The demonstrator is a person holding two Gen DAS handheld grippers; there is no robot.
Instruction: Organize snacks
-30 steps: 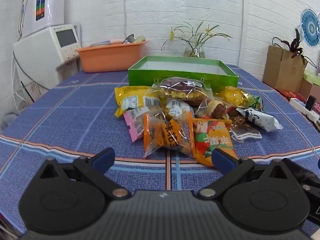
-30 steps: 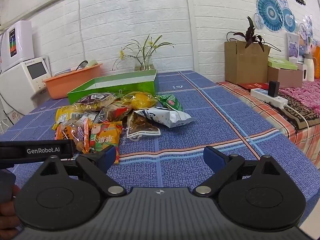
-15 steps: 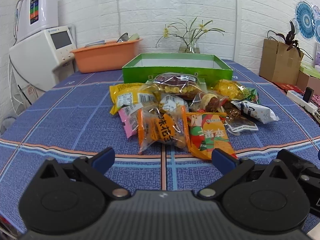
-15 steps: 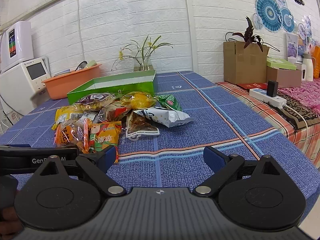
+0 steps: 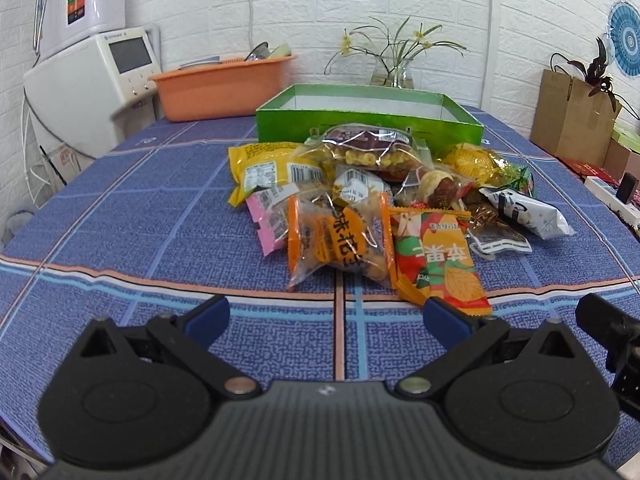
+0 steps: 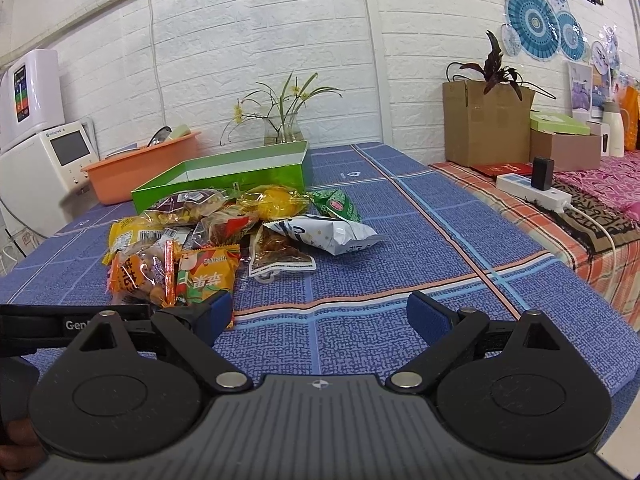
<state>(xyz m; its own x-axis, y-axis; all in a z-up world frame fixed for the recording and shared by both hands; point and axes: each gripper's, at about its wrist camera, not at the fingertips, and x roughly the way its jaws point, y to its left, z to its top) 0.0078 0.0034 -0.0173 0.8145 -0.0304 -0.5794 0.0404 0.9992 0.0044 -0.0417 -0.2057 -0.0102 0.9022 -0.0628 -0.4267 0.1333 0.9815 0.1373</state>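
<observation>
A pile of wrapped snacks [image 5: 360,200] lies on the blue checked tablecloth [image 5: 140,220], in front of an open green box [image 5: 368,114]. Nearest me are an orange-edged clear packet [image 5: 340,240] and a red-orange packet [image 5: 436,256]. A white packet [image 5: 524,212] lies at the right. My left gripper [image 5: 326,318] is open and empty, just short of the pile. My right gripper [image 6: 320,312] is open and empty; the pile [image 6: 224,232] lies ahead to its left, with the green box [image 6: 224,176] behind and the white packet [image 6: 328,234] nearest.
An orange basin [image 5: 224,86] and a white appliance [image 5: 92,80] stand at the back left. A vase of flowers [image 5: 392,72] is behind the box. Cardboard boxes [image 6: 488,120] and a power strip [image 6: 532,192] sit on the right.
My left gripper has moved closer to the snack pile, which looks larger and nearer. My right gripper has barely moved.
</observation>
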